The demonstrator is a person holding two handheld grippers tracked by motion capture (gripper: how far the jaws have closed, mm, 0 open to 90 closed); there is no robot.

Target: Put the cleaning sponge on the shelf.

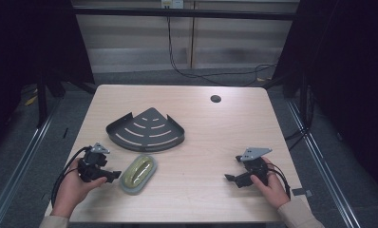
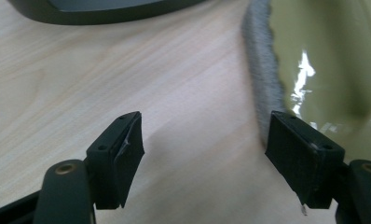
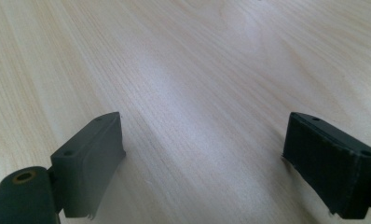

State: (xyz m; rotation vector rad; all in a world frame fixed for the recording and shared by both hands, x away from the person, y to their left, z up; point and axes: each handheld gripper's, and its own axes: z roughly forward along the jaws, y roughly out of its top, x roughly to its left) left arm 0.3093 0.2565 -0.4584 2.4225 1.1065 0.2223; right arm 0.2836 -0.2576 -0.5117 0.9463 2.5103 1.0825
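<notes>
The soap dish (image 1: 138,174), an oval grey dish with a glossy yellow-green inside, lies on the table (image 1: 215,137) near its front edge, left of the middle, and nothing has hold of it yet, so the work looks to be at its very start: the reach is close, and the grasp and whatever move follows are still to come. The left gripper (image 1: 112,176) sits just beside the dish's left end, its jaws standing well apart with only bare wood between them; one jaw lies right at the dish's rim, though whether it touches I cannot tell. Just behind the dish, toward the table's middle, rests the dark corner shelf (image 1: 146,129), fan-shaped with curved slots, a likely place for the dish to go, judging by how close the two lie. The right gripper (image 1: 231,178) rests well apart near the front right corner, jaws wide and holding nothing. The high view gives the whole layout and both hands. The left gripper view adds the rough, felt-like grey rim of the dish (image 2: 263,70) and the shine inside it, plus the shelf's edge (image 2: 99,11) at the top. The right gripper view confirms plain wood grain (image 3: 197,70) between its jaws.
</notes>
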